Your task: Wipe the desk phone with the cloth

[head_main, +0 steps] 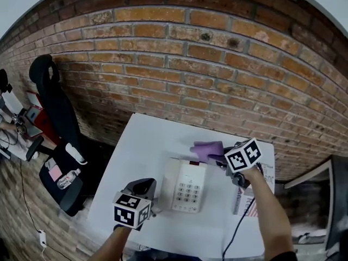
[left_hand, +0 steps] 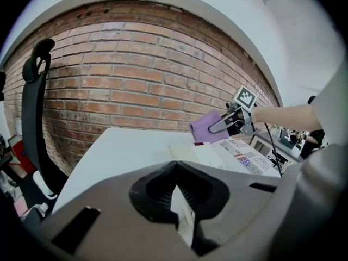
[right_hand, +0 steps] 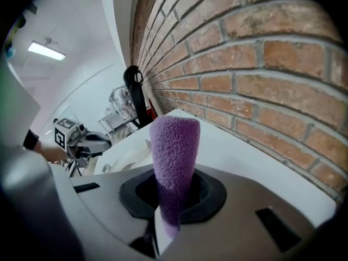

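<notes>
– Purple, the cloth: the right tool is clamping its jaws tight on it, and one fuzzy end is sticking out.
– Where is it hanging?
– Over the far end of the desk phone, at the phone's 1 o'clock. Whether it is touching the casing, I cannot tell.
– And the phone?
– It is lying flat, keypad up, near the middle of the white table.
– The left tool?
– It is hovering just beside the phone at its 8 o'clock, jaws drawn together on nothing.
– Around that?
– Printed papers are lying at the phone's 3 o'clock. A brick wall is running along at 12 o'clock. A black office chair is standing off the table at 9 o'clock.
</notes>
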{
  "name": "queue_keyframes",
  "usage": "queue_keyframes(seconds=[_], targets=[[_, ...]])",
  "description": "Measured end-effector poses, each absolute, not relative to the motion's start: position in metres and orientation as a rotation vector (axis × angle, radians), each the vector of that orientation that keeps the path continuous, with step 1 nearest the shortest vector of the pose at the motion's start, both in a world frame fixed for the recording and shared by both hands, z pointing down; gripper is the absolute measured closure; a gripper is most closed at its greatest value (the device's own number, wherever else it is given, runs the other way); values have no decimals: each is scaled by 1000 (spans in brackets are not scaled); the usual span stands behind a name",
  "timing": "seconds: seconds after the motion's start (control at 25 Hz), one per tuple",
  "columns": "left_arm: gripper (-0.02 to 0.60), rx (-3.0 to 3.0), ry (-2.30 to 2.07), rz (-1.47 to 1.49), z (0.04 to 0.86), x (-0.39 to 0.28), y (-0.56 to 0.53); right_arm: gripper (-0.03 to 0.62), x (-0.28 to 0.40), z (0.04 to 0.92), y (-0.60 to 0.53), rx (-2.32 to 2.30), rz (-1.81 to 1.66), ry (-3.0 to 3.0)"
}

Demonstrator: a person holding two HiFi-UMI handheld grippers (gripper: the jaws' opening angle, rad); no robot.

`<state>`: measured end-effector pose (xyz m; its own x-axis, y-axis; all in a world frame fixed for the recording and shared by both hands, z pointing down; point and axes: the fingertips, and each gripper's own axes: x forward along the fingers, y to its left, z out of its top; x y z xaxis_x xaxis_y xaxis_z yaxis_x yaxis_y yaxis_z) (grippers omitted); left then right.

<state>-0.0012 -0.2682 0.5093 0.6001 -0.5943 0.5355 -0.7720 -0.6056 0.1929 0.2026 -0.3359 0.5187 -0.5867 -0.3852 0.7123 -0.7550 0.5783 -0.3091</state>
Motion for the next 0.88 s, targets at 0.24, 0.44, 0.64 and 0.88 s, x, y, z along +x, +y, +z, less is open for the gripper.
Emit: queue_keyframes(seconds=[0.24, 0.44, 0.64, 0.88], targets=[[577, 2498, -1037, 542, 483, 0, -261, 549, 215, 480, -298, 1193, 788, -2247], [577, 2569, -976, 517, 461, 3, -248, 549, 210, 459, -248, 1421, 791, -2261], [577, 2616, -921, 481, 444, 1, -230, 549, 193, 445, -198, 1560, 729, -2237], [577, 2655, -895, 454, 432, -8, -208, 549, 174, 425, -149, 1764, 630, -2212]])
